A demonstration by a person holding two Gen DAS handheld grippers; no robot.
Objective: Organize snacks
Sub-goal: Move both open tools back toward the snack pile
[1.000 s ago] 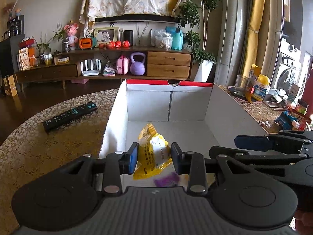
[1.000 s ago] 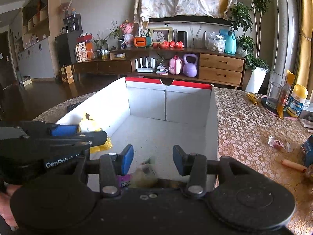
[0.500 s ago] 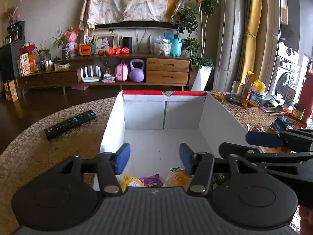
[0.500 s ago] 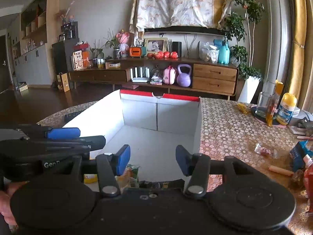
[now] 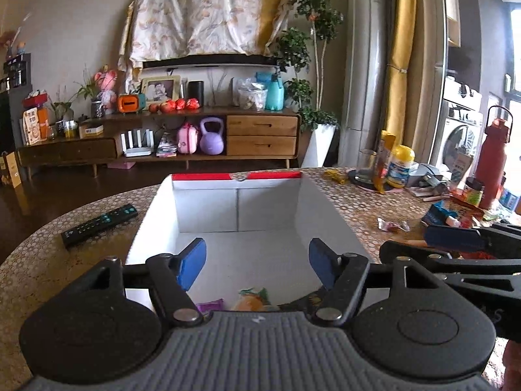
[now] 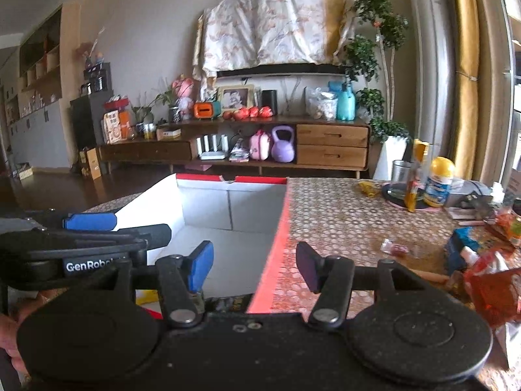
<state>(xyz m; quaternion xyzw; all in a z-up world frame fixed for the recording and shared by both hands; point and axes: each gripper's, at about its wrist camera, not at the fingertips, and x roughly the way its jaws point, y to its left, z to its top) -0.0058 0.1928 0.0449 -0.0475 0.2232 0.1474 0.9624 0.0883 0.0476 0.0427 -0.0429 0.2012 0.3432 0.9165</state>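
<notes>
1. Left of the left wrist frame: a remote (image 5: 99, 225) lies on the table (image 5: 49, 260), apart from the box (image 5: 153, 215); it plays no part in the task.
2. Centre of that frame: the left tongs (image 5: 257, 262) are released and hold nothing; a second ago they gripped a yellow snack bag over the box, so that bag has been dropped in.
3. Lower centre: snacks (image 5: 250, 301) lie at the near end of the box floor, a purple packet (image 5: 211, 305) beside an orange one, half hidden by the tongs' body; the far end is bare.
4. Centre of the right wrist frame: the right tongs (image 6: 254, 267) are also released and hold nothing; they have shifted from above the box interior to astride its red right rim (image 6: 276, 247).
5. Right of that frame: loose snacks wait on the table, a small candy (image 6: 395, 247), a blue pack (image 6: 459, 251) and a red bag (image 6: 491, 286) at the lower right edge.
6. Judgement: one drop is done; the right tongs seem headed for the loose pile next.
</notes>
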